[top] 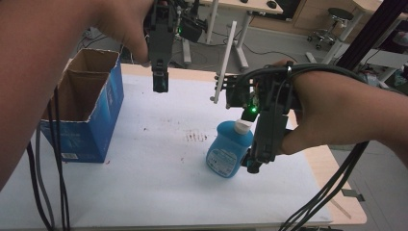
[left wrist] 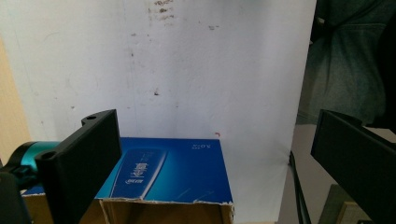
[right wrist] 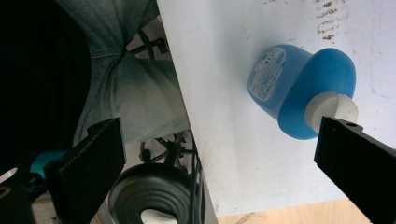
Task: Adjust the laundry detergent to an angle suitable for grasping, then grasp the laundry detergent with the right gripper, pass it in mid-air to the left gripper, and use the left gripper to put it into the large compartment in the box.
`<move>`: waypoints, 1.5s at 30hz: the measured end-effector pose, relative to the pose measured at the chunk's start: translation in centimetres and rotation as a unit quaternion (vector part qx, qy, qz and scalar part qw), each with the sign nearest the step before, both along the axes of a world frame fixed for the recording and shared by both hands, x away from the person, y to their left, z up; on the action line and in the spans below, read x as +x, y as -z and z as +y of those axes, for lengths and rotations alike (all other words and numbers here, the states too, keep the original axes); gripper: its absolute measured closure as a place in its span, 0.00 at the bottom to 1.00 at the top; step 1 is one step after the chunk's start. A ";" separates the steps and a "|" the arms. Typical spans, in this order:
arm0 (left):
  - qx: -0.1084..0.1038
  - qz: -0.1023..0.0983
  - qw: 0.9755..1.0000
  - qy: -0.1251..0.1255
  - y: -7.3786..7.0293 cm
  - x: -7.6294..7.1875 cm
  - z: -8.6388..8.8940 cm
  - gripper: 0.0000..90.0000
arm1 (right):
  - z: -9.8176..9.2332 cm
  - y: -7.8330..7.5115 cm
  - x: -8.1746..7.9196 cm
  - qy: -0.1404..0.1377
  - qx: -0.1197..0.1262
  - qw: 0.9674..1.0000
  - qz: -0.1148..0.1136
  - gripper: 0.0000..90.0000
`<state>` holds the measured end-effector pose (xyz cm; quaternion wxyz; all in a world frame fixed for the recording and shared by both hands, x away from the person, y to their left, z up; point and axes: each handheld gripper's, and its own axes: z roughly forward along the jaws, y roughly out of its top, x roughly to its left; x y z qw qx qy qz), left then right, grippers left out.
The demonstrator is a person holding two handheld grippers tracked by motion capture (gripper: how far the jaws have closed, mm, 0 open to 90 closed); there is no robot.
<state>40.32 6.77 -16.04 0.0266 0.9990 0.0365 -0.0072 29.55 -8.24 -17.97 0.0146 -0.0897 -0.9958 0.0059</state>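
Right now we are holding the right claw (top: 256, 161) just beside a blue bottle (top: 229, 148) that is standing upright on the white sheet (top: 159, 163) covering the desk (top: 337, 192), toward its right edge. In the right gripper view the bottle (right wrist: 299, 88) is sitting near the sheet's edge, its white cap (right wrist: 332, 109) lying just behind the tip of one black jaw, while the other jaw is hanging out over the floor beyond the desk; the jaws are standing wide apart and nothing is clamped between them. Whether that jaw is touching the cap we cannot tell. We are keeping the left claw (top: 160, 82) raised well above the desk, near its far edge and well apart from the bottle, with its jaws also spread wide and holding nothing. An open blue cardboard box (top: 86, 108) is standing at the left edge of the desk, and in the left gripper view its blue side (left wrist: 177, 170) and torn rim are lying below the parted jaws.
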 end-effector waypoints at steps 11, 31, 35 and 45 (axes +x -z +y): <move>0.003 -0.004 1.000 -0.003 0.0 -0.3 0.5 0.02 | 0.1 0.3 -0.2 -0.010 0.007 1.000 -0.005 0.01; 0.007 -0.004 1.000 -0.006 0.4 -0.3 -0.2 0.02 | -0.5 -0.1 -0.3 -0.010 0.009 1.000 -0.006 0.01; 0.007 -0.002 1.000 -0.007 0.3 -0.4 -0.2 0.02 | -0.6 -0.1 -0.4 -0.010 0.009 1.000 -0.007 0.01; -0.004 -0.008 1.000 -0.011 0.1 0.0 0.0 0.02 | -0.5 -0.1 -0.3 -0.007 0.009 1.000 -0.003 0.01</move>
